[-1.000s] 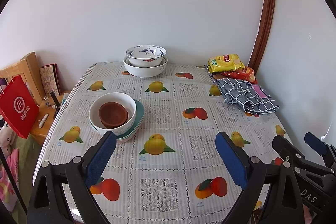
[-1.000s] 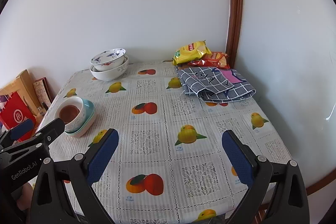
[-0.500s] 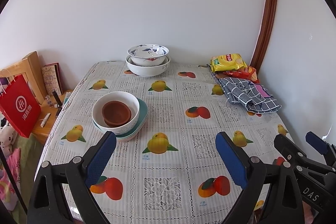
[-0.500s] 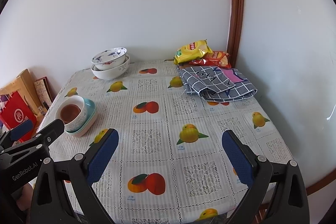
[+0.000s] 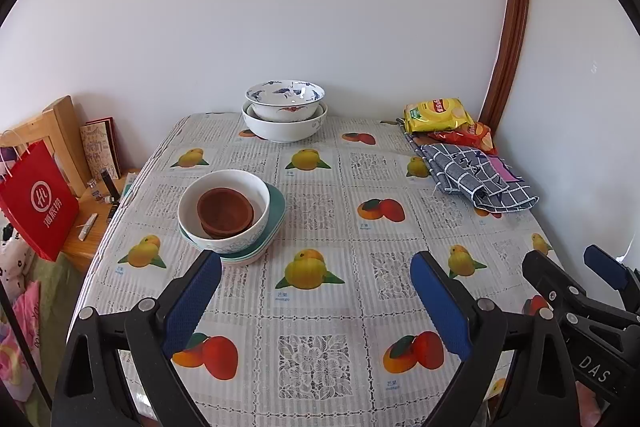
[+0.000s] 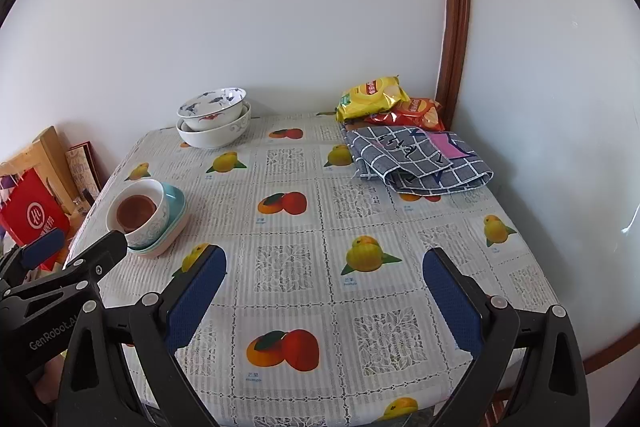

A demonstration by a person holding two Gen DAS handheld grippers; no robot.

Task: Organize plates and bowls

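Note:
A brown dish (image 5: 225, 211) sits inside a white bowl (image 5: 256, 193), which rests on a teal plate (image 5: 277, 205) at the table's left; the stack also shows in the right wrist view (image 6: 146, 217). A blue-patterned bowl (image 5: 285, 99) is nested in a larger white bowl (image 5: 285, 129) at the back edge, also in the right wrist view (image 6: 214, 119). My left gripper (image 5: 316, 301) is open and empty, above the front of the table, near the stack. My right gripper (image 6: 324, 297) is open and empty over the front middle.
A fruit-print tablecloth (image 5: 320, 211) covers the table. Snack bags (image 5: 436, 115) and a folded checked cloth (image 5: 476, 175) lie at the back right. A red paper bag (image 5: 36, 203) and wooden shelf stand left of the table. Walls close the back and right.
Both grippers have drawn back and risen slightly, so the table looks a bit farther away. Both stay open. The bowls have not moved.

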